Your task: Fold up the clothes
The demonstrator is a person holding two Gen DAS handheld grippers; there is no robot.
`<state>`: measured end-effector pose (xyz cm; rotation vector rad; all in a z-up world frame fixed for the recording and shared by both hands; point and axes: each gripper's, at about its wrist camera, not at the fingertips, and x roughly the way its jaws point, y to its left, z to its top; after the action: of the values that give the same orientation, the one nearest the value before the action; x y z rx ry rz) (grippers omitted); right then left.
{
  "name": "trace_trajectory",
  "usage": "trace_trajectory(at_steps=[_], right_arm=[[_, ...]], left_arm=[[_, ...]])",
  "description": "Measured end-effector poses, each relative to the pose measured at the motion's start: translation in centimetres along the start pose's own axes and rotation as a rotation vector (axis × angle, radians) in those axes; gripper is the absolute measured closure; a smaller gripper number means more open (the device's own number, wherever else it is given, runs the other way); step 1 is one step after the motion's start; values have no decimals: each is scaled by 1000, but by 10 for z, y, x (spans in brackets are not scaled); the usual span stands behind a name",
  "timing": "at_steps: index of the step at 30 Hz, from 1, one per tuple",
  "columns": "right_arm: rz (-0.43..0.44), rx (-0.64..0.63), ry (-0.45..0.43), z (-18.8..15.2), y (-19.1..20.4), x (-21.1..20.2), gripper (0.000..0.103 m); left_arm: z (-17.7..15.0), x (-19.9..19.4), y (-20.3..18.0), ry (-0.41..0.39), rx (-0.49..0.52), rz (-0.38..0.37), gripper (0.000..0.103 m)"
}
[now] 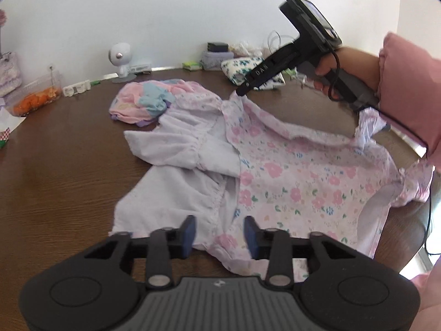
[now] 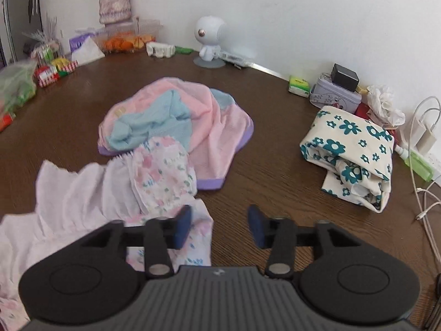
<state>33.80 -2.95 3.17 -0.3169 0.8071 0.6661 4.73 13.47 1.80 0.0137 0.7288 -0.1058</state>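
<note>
From the left wrist camera we look down on the pale lilac dress with pink floral print (image 1: 289, 182), spread across the dark brown wooden table (image 1: 55, 182). Its left side is already turned inward, so the plain underside shows there, which we read as the first side fold laid in place. The left gripper (image 1: 219, 233) hangs just over the near hem with its blue pads apart and nothing between them; it grips no cloth. Farther off, a hand in a pink padded sleeve (image 1: 408, 91) carries the right gripper (image 1: 242, 89), whose tip points down at the neckline (we cannot tell from here how its jaws stand). Beyond the dress lies a crumpled pink and light-blue garment (image 1: 143, 102), probably waiting its turn.

From the right wrist camera the right gripper (image 2: 219, 224) shows its pads well apart and empty, one over a floral corner of the dress (image 2: 162, 173), the other over bare wood. The pink and blue garment (image 2: 176, 127) sits just behind, touching the dress's ruffle. Off to the right, well apart, a cream cloth with teal flowers (image 2: 355, 151) lies folded into a bundle, likely set aside as finished. We judge the next move calls for a fresh hold to bring the far side across.
</note>
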Motion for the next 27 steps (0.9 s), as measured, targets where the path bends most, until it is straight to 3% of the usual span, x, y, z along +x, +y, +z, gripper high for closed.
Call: trace_trajectory(at_steps=[1,5,12,13,14,15,17,18,23,27], right_arm=[[36,21,-11,5,0,-2,36],[92,47,12,32,10,13,35],[46,19,112,46,33,72,35],[51,21,115,45,34,75,38],[57,22,117,45,36,78,52],[68,20,120,44,37,79,74],[91,15,131,43,40,79,96],[95,-2,131,43,43,77,99],[34,-111,19,47,60,45,103],[-52,-251,-113,56,80,8,103]], left_arm=[[3,-5,8,-25,-21,23,35],[11,8,40,12,-86,127,35],[11,44,71,101,-106,72,38],[12,48,72,108,-98,68,41],[12,51,71,115,-88,63,47],[12,55,70,119,-78,54,63],[15,59,67,115,-51,47,86],[16,61,66,116,-47,34,103],[12,50,60,98,-42,58,103],[-7,5,57,58,-62,104,103]])
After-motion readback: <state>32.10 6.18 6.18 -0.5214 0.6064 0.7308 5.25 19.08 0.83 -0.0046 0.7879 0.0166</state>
